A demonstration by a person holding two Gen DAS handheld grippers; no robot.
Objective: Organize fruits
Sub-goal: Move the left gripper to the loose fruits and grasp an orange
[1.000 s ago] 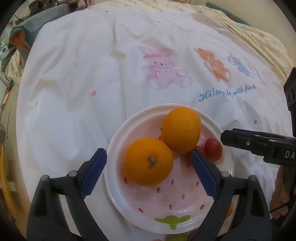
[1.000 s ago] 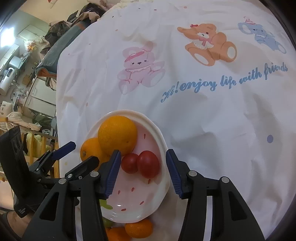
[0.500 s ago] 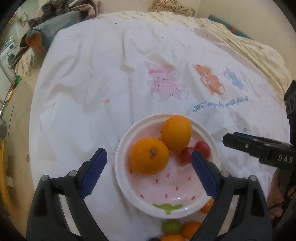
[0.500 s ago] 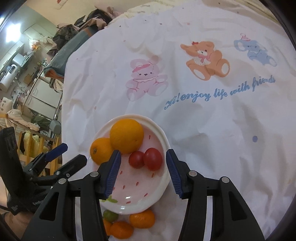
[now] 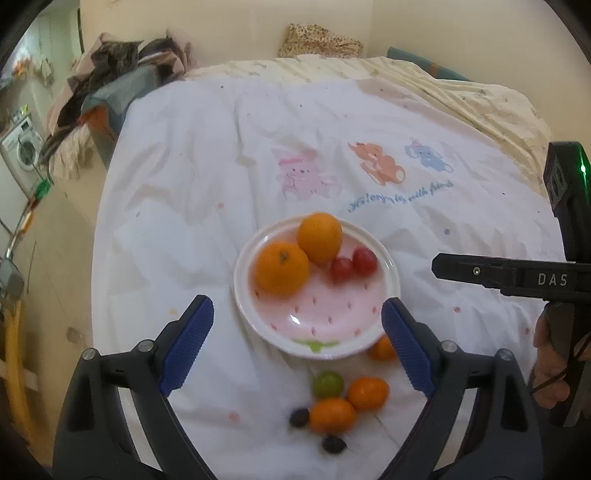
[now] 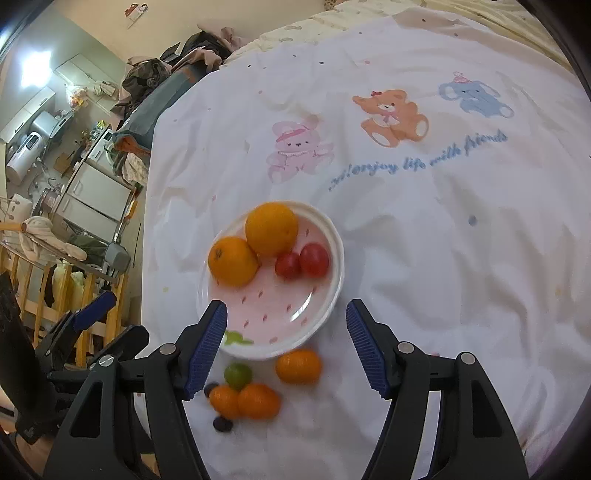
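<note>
Both grippers are drawn back from the plate (image 6: 332,236), the left gripper (image 5: 297,343) wide and empty, the right gripper (image 6: 286,341) opening on nothing, so the kumquat (image 6: 298,366) just below its jaws is best straddled squarely before closing.

I see a white bedsheet printed with pastel cartoon animals (image 6: 388,114) over a cream patterned quilt (image 5: 461,92), against a plain cream wall (image 5: 229,29). A heap of dark crumpled clothes (image 6: 173,66) lies off to the left, beside a white front-loading washing machine (image 5: 22,151) and a wooden slatted rail (image 6: 33,291).
</note>
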